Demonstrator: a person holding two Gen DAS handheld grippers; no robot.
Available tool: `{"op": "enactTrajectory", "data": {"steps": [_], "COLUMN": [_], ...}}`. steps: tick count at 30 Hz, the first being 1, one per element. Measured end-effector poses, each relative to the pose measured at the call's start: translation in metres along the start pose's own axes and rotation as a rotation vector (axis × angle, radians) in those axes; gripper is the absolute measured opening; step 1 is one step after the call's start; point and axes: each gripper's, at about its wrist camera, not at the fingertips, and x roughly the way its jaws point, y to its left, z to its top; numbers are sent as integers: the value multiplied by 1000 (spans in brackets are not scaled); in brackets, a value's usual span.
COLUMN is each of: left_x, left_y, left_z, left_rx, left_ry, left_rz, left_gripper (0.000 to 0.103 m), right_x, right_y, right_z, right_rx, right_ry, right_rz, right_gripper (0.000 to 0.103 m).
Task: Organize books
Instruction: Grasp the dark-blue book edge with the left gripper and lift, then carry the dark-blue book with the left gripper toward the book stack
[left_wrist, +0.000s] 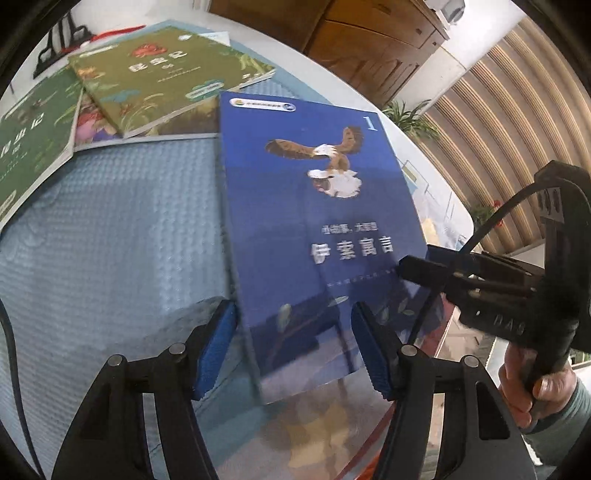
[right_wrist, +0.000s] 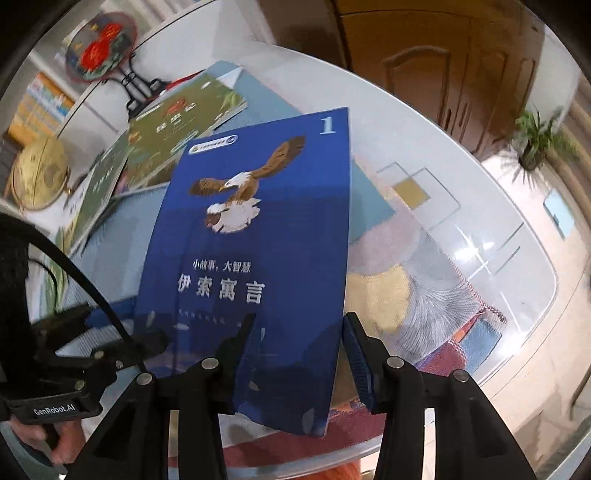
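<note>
- Glass table (right_wrist: 480, 206) under a blue textured mat (left_wrist: 110, 240) carries everything; a wooden door and slatted wall sit behind it.
- Far left on the mat lie the other books: a dark green book (left_wrist: 33, 140) and, partly overlapping it, an olive green book (left_wrist: 166, 74), both flat and well apart from either gripper.
- Next comes the left gripper (left_wrist: 293, 314), pointing steeply down with its jaws released. One blue pad stands just outside the spine of the blue book (left_wrist: 317, 206); the other hangs over the cover, so the near left corner sits between them, unpinched.
- Centre: the blue book (eagle on the cover, a "1" in the far corner) runs its long axis away from both cameras, spine to the left. Its near end looks raised off the table and sticks out past the mat toward the table edge.
- Right of it, the right gripper (right_wrist: 300, 319) appears clenched on the book's right long edge near the near corner, with one finger over the cover and the other pad against or under the edge. The right hand (left_wrist: 535, 387) holds its handle.
- So each gripper is at one long edge at the same near end. The left is the free one, and I judge the coming move turns on it closing across the spine, since the green books lie on its side.
</note>
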Motion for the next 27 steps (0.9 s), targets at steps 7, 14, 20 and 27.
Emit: {"op": "enactTrajectory", "data": {"steps": [7,14,20,27], "left_x": [-34,10,40,20], "left_y": [34,34,9,19], "left_z": [6,3,13,24], "left_rx": [-280,-384,-435,-560], "left_ry": [-111,-54,-12,-48], "left_rz": [-419,-418,-448,-725], "left_gripper": [58,31,13,11], "right_x": [-3,-2,-4,-17], "right_y": [-17,-21,-21,-52], "right_z": [-1,1,7,10], "right_rx": [50,83,108,249], "right_ry": [-4,-3,28,35], "right_rz": [70,124,155,392], "right_gripper": [45,47,49,69]}}
